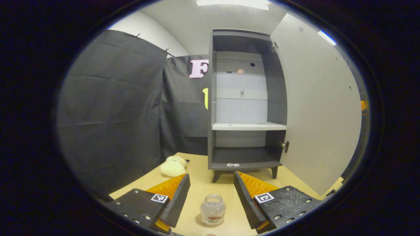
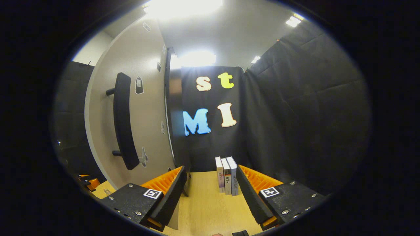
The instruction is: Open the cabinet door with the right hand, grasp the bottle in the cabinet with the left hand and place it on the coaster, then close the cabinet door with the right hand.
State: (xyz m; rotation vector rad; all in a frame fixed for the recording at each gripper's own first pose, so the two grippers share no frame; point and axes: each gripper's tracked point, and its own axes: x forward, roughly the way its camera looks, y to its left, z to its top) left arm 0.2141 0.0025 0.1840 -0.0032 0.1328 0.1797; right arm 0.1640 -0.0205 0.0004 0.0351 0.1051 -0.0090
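With bottle [image 1: 213, 209] on coaster [image 1: 200, 221] and both grippers' fingers open, right gripper [image 2: 210, 193] should push door [image 2: 144, 108] shut squarely.

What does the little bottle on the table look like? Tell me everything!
The bottle is a small, clear jar-like one that looks like glass or plastic, with a wide open mouth and no cap on it. Something reddish-brown sits at its bottom. It stands upright on a round coaster on the pale wooden table, in front of the open cabinet. It stands between the left gripper's spread fingers, which do not touch it.
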